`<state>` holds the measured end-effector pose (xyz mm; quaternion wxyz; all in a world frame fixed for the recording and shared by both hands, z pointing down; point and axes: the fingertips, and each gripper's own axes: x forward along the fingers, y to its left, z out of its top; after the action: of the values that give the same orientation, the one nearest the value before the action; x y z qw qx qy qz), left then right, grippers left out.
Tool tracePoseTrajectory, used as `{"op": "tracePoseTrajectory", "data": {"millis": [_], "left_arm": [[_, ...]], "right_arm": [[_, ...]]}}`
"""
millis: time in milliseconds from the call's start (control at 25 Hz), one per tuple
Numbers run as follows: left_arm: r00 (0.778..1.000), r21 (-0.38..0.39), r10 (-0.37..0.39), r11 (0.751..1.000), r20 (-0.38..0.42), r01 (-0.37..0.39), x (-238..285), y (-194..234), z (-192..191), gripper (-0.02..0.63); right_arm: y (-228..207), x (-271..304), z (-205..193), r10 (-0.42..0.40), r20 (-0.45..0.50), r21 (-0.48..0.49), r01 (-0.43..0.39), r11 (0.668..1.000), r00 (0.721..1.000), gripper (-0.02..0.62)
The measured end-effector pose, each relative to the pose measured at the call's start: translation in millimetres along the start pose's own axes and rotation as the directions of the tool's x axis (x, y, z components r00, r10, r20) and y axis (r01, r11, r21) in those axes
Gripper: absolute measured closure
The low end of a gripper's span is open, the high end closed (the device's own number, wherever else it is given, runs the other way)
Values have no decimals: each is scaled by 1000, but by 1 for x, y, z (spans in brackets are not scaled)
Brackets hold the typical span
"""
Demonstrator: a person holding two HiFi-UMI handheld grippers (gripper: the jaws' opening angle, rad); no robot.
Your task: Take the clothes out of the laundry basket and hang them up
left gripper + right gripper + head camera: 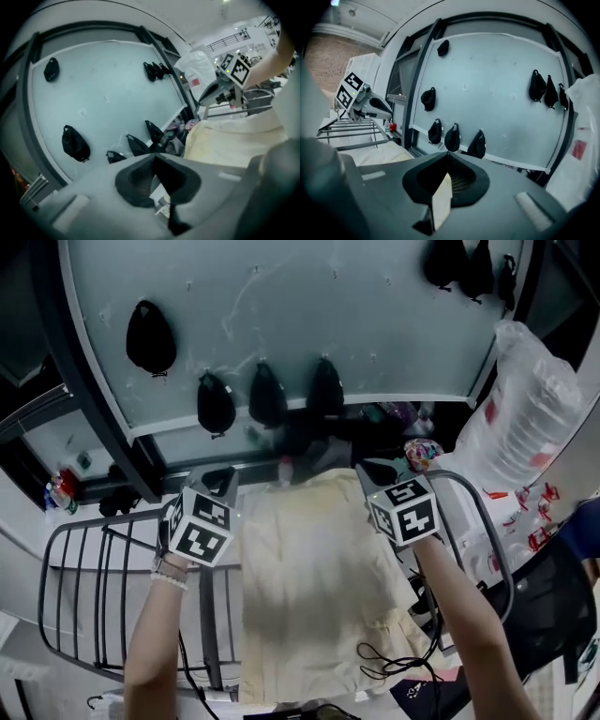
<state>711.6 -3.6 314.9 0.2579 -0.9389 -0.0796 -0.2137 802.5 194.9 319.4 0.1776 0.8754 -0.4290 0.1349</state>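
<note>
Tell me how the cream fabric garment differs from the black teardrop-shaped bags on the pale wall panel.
The cream fabric garment is pale, the black teardrop-shaped bags dark. The garment is one wide sheet; each bag is small and narrow. The garment is stretched between the left gripper and the right gripper; the bags hang on the pale wall panel. Both look soft.

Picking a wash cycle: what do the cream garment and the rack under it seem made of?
The cream garment: likely light woven cotton, matte; it drapes softly with creases. The rack: seemingly painted metal, dark with slight sheen; thin, straight rigid bars.
</note>
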Motion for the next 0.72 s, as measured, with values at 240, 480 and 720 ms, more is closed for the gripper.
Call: {"op": "tracePoseTrajectory", "data": {"millis": [240,480,720], "left_arm": [[988,-46,118,992,100,-113,-106,-13,29,612],[957,-134,232,968,172,-211,-223,-41,39,560],[923,-222,339,929,183,-298,-332,-86,20,503]], "right_arm": [[51,-79,36,63,149,-5,-63,998,987,591],[115,-164,62,161,287,-34,-158,987,944,589],[206,-226,72,354,363,-121,-333,935,862,462]]}}
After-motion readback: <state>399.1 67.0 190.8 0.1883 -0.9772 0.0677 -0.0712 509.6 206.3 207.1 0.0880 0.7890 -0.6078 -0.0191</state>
